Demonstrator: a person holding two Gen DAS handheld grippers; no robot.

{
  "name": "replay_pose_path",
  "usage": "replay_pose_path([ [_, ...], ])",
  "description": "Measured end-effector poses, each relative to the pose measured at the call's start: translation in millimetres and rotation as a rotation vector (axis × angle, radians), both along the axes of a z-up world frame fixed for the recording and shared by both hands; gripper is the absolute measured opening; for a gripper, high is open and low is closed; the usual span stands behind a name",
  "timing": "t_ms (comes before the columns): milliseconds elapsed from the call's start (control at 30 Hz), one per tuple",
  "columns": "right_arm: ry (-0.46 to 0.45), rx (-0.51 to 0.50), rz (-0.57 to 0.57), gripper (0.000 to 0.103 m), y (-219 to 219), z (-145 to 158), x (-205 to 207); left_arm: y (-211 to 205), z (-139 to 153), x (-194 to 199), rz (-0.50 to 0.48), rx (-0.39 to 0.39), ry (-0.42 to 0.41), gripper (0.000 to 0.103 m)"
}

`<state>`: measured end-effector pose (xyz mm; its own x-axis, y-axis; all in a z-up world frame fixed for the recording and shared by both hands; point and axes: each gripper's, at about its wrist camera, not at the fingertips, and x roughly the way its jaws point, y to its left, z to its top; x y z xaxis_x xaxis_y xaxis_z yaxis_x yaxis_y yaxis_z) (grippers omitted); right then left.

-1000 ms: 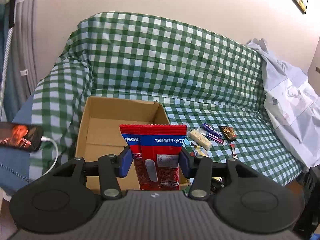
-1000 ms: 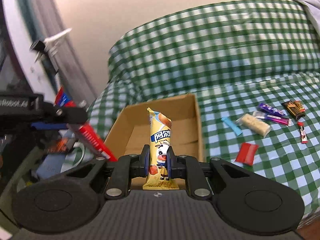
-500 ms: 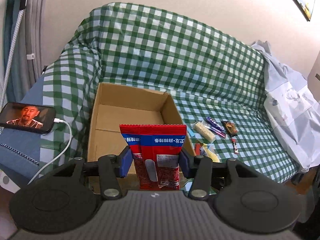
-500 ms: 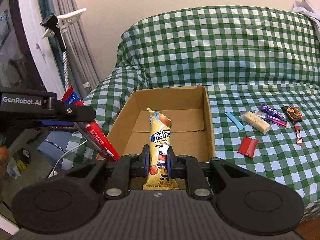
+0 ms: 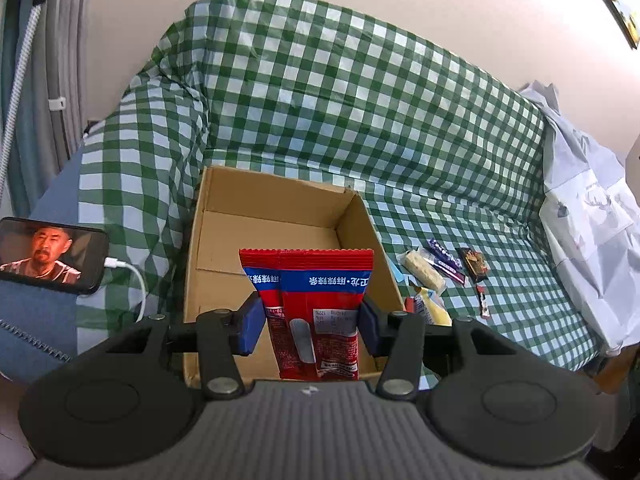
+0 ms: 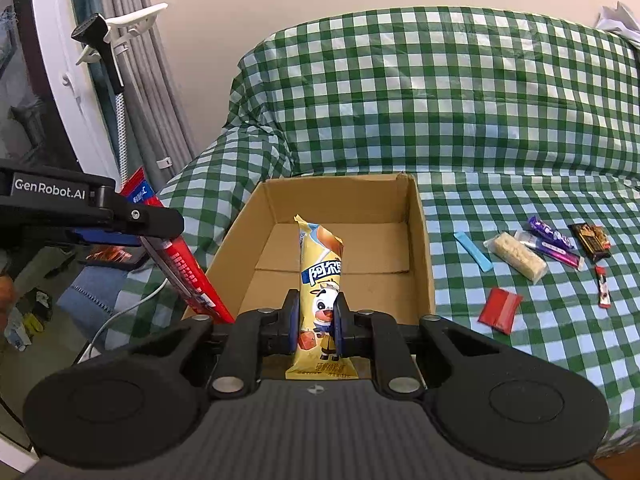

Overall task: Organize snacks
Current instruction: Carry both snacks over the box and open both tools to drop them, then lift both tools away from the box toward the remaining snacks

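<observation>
My left gripper (image 5: 308,326) is shut on a red snack packet with a blue band (image 5: 316,304), held upright in front of an open cardboard box (image 5: 276,216). In the right wrist view the same red packet (image 6: 180,264) shows edge-on at the box's left side. A tall yellow snack pack with a cartoon cow (image 6: 322,288) stands pinched in my right gripper (image 6: 316,326), which is shut on it just before the cardboard box (image 6: 416,240). The box's floor shows bare cardboard. Loose snacks lie on the green checked sofa seat (image 6: 520,352) to the right of the box.
On the seat lie a blue stick (image 6: 473,251), a pale rice bar (image 6: 518,256), purple bars (image 6: 550,242), a dark brown packet (image 6: 591,240), a small red stick (image 6: 602,292) and a red sachet (image 6: 500,310). A phone (image 5: 50,256) on a white cable sits left; grey cloth (image 5: 592,216) right.
Both grippers have shifted left along the sofa front, so the box now sits nearer the middle of each view. Each grip is the same as before.
</observation>
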<state>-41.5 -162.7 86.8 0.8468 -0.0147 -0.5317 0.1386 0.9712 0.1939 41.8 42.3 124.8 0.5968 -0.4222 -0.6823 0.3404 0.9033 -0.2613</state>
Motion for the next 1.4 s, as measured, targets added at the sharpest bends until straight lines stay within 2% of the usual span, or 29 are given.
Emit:
replay_pose_path([
  [100,-0.022,0.005,0.001,0.017,-9,2,18,-5,-5,20,0.014,0.011,0.013,0.054],
  [300,-0.028,0.038,0.005,0.017,-40,-13,70,-34,-34,72,0.023,0.105,0.051,0.054],
  [500,0.082,0.034,0.048,0.017,-65,-54,141,-72,-84,142,-0.007,0.240,0.150,0.054],
  [633,0.177,0.035,0.053,0.017,-72,-73,175,-79,-107,169,-0.038,0.330,0.203,0.055],
  [667,0.200,0.042,0.056,0.020,-73,-74,181,-80,-109,173,-0.047,0.346,0.199,0.058],
  [700,0.215,0.042,0.050,0.020,-73,-73,186,-80,-109,174,-0.052,0.354,0.175,0.072],
  [733,0.213,0.030,0.039,0.034,-74,-70,189,-80,-106,173,-0.046,0.372,0.121,0.096],
  [767,0.194,0.009,0.020,0.055,-75,-66,190,-81,-102,171,-0.027,0.397,0.070,0.101],
  [833,0.144,-0.053,-0.021,0.075,-74,-58,187,-78,-91,164,0.003,0.429,-0.040,0.103],
  [867,0.121,-0.074,-0.022,0.080,-72,-55,185,-76,-87,161,-0.004,0.431,-0.065,0.103],
  [967,0.090,-0.062,-0.008,0.084,-69,-53,177,-68,-86,148,0.009,0.415,-0.072,0.103],
  [1067,0.042,-0.042,-0.024,0.087,-63,-52,152,-60,-88,123,0.039,0.376,-0.037,0.103],
  [1167,-0.033,-0.048,-0.087,0.098,-52,-46,109,-52,-82,81,0.058,0.339,-0.009,0.103],
  [1300,-0.118,-0.109,-0.141,0.103,-28,-25,44,-42,-67,19,0.088,0.331,0.024,0.103],
  [1400,-0.172,-0.165,-0.113,0.103,-11,-4,4,-37,-53,-18,0.079,0.289,0.027,0.103],
])
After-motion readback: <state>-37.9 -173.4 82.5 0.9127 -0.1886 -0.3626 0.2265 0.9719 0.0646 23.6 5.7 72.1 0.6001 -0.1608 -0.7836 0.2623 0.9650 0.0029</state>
